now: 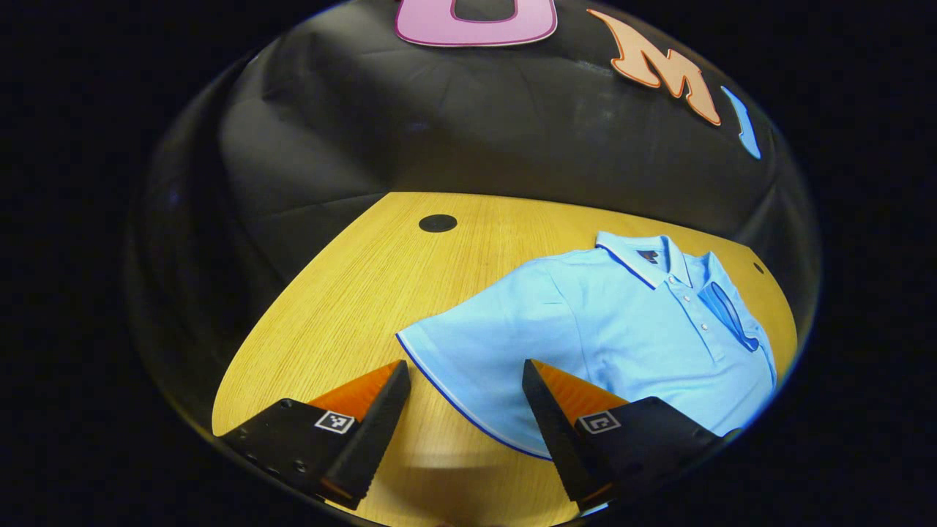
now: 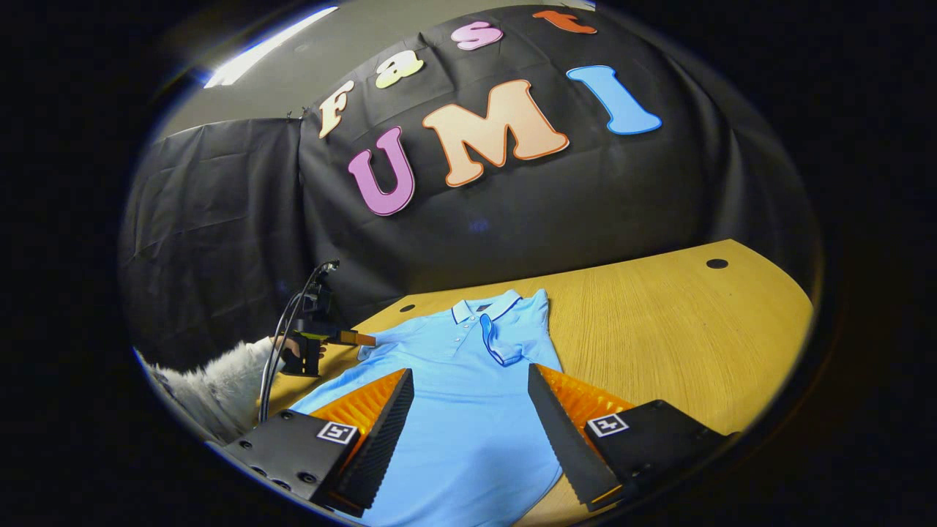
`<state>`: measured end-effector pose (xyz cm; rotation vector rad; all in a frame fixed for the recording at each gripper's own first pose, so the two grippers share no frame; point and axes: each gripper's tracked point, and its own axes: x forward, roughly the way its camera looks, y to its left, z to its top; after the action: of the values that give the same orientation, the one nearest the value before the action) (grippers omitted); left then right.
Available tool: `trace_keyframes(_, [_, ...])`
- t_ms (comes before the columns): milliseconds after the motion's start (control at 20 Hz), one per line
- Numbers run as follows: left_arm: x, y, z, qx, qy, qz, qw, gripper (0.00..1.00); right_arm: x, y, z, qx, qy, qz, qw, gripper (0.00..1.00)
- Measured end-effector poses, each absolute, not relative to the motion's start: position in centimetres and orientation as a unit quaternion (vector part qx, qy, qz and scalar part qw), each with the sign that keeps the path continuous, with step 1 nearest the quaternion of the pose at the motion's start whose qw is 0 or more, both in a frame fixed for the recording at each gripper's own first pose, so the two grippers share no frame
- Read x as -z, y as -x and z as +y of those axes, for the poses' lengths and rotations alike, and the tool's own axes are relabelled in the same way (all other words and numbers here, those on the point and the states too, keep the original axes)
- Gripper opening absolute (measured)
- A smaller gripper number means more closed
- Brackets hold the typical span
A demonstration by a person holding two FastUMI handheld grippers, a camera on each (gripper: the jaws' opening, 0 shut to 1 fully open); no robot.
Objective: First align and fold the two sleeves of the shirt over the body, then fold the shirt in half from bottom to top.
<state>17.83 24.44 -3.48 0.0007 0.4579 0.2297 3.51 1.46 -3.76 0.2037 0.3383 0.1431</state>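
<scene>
Left gripper (image 1: 466,410) fingers spread wide, nothing between them, hovering just above the hem edge of the unfolded sleeve (image 1: 468,351) of the light blue short-sleeved polo shirt (image 1: 622,337). That sleeve lies flat, spread out to the left of the body on the yellow wooden table (image 1: 351,293).

Right gripper (image 2: 471,417) also spread apart and empty, poised over the lower body of the shirt, near edge.

The other sleeve (image 2: 512,329) already lies folded across the chest, beside the button placket. In the right gripper view the left gripper sits far off at the shirt's left side, held by a hand in a fuzzy white sleeve (image 2: 212,388).

Progress by my judgement: one sleeve fold done. Left: fold second sleeve, then bottom-to-top half fold. Hem not yet lifted.
</scene>
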Motion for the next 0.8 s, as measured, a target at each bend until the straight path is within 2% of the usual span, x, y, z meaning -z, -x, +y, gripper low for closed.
trace_keyframes(250, [3.7,-17.9,24.3,-0.11,-0.001,0.23,0.967,0.94,3.9,-3.5,1.5,-0.073,-0.106,0.17,0.977,0.98])
trace_keyframes(400, [3.8,-17.9,23.7,-0.091,-0.003,0.229,0.969,0.83,4.1,-3.4,1.5,-0.072,-0.105,0.176,0.976,0.98])
trace_keyframes(450, [3.7,-18.0,23.7,-0.087,-0.004,0.228,0.97,0.67,4.2,-3.3,1.5,-0.073,-0.105,0.177,0.976,0.98])
trace_keyframes(500, [3.7,-18.1,23.4,-0.083,-0.002,0.227,0.97,0.59,4.1,-3.3,1.6,-0.073,-0.105,0.176,0.976,0.98])
trace_keyframes(600, [3.5,-18.2,22.8,-0.076,0.006,0.223,0.972,0.37,4.0,-3.4,1.5,-0.074,-0.103,0.176,0.976,0.98])
trace_keyframes(650, [3.5,-18.4,22.7,-0.075,0.01,0.22,0.972,0.22,4.1,-3.3,1.4,-0.074,-0.103,0.176,0.976,0.98])
trace_keyframes(700, [3.5,-18.4,22.7,-0.075,0.015,0.218,0.973,0.17,4.2,-3.4,1.4,-0.073,-0.104,0.177,0.976,0.98])
trace_keyframes(750, [3.4,-18.4,22.6,-0.077,0.017,0.216,0.973,0.08,4.2,-3.3,1.3,-0.073,-0.105,0.179,0.976,0.98])
trace_keyframes(800, [3.4,-18.4,22.6,-0.08,0.017,0.216,0.973,0.05,4.2,-3.3,1.3,-0.073,-0.105,0.179,0.975,0.98])
